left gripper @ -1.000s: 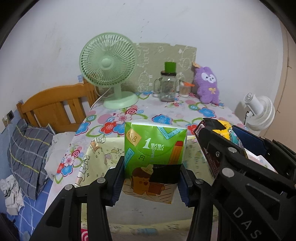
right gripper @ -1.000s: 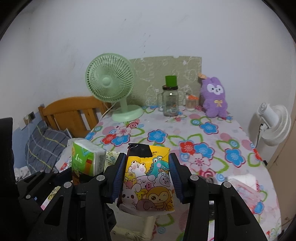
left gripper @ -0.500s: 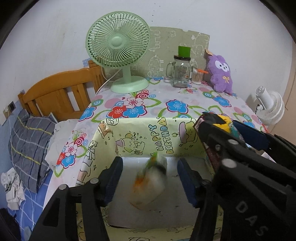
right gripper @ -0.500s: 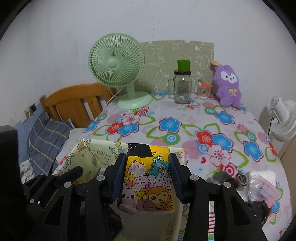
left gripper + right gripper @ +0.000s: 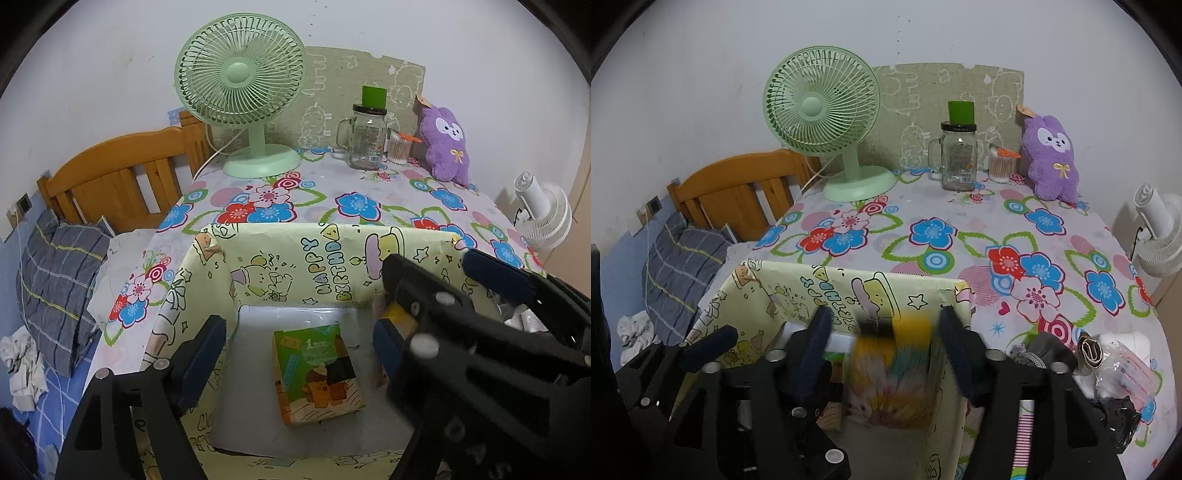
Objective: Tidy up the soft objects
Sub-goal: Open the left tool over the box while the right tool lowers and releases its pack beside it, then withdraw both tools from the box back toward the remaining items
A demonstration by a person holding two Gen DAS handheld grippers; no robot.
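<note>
In right view only, blurred yellow packet [image 5: 894, 373]

A: Box [image 5: 284, 254]: paper wrap, matt, creased at the corners; floor inside white, slight sheen. Green pack [image 5: 317, 373]: glossy printed film.

B: Yellow pack [image 5: 890, 373]: blurred, finish unreadable. Counter [image 5: 960, 221]: smooth printed floral cover, low sheen.

A: Fan [image 5: 240, 96]: smooth pale green plastic. Jar [image 5: 365, 142]: clear glass, dark lid. Plush [image 5: 445, 144]: fuzzy purple pile.

B: Left tool [image 5: 295, 362], right tool [image 5: 882, 354]: matt black plastic, bright metal screws, blue pads [image 5: 201, 360]. Headboard [image 5: 118, 173]: varnished wood. Pillow [image 5: 55, 291]: woven check cloth.
</note>
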